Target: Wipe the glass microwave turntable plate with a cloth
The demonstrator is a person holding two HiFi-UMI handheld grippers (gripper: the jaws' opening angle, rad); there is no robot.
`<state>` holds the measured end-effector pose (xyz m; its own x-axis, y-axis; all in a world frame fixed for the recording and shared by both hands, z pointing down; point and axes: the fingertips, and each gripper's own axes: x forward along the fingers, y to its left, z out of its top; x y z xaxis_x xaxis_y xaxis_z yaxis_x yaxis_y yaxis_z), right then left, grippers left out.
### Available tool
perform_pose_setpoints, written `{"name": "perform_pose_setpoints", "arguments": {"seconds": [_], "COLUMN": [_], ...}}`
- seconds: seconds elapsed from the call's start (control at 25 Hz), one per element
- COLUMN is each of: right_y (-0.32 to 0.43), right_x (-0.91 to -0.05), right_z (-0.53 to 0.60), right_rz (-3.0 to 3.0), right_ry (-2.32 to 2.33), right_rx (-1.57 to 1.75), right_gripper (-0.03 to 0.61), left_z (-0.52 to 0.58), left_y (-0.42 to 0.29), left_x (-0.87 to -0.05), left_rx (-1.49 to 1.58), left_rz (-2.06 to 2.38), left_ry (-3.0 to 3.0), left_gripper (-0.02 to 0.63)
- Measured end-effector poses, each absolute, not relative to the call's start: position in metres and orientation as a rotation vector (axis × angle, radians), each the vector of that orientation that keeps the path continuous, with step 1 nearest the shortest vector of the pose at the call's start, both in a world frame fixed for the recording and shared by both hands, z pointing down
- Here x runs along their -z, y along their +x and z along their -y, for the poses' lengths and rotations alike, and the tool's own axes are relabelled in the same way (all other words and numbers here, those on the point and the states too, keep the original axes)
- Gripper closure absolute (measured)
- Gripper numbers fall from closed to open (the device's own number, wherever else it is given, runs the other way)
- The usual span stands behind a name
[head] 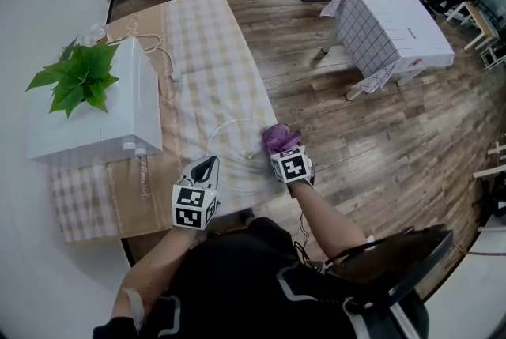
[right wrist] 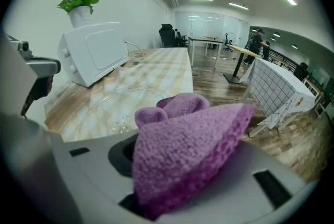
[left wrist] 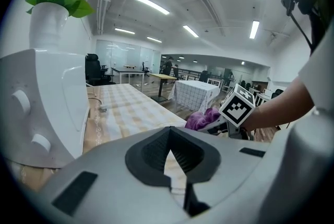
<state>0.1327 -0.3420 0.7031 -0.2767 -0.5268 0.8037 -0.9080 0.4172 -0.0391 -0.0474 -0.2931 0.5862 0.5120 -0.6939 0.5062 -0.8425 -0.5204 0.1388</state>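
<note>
The clear glass turntable plate point(head: 236, 165) lies flat on the checked tablecloth near the table's front edge; in the right gripper view the plate point(right wrist: 117, 108) is just ahead of the jaws. My right gripper point(head: 280, 148) is shut on a bunched purple cloth point(head: 277, 137) and hovers at the plate's right rim. The cloth point(right wrist: 188, 150) hides the right jaws. My left gripper point(head: 209, 163) sits at the plate's left rim, jaw tips together. In the left gripper view, the left gripper point(left wrist: 169, 135) shows nothing between its pads.
A white microwave point(head: 95, 112) with a green plant point(head: 79, 77) on top stands at the table's left, its cable point(head: 162, 53) trailing behind. The table's right edge point(head: 265, 100) drops to wood floor. A grid-cloth table point(head: 387, 33) stands farther right.
</note>
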Motion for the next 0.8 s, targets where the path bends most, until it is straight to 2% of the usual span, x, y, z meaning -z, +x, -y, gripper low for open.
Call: {"name": "perform_pose_setpoints", "arguments": {"seconds": [0.16, 0.52, 0.8], "right_y": [0.103, -0.018, -0.060], "right_x": [-0.689, -0.689, -0.696], "right_z": [0.329, 0.277, 0.260], "right_rz": [2.013, 2.160, 2.186], "right_ry": [1.148, 0.853, 0.740], "right_rx": [-0.640, -0.652, -0.577], "right_gripper": [0.434, 0.433, 0.433], "left_z": [0.289, 0.277, 0.263], "left_y": [-0.058, -0.093, -0.113], "left_x": [-0.583, -0.581, -0.582], "left_rx": [-0.489, -0.435, -0.463], "left_rz": [1.289, 1.388, 1.437], "left_ry": [2.363, 2.273, 2.242], "left_gripper": [0.611, 0.611, 0.611]}}
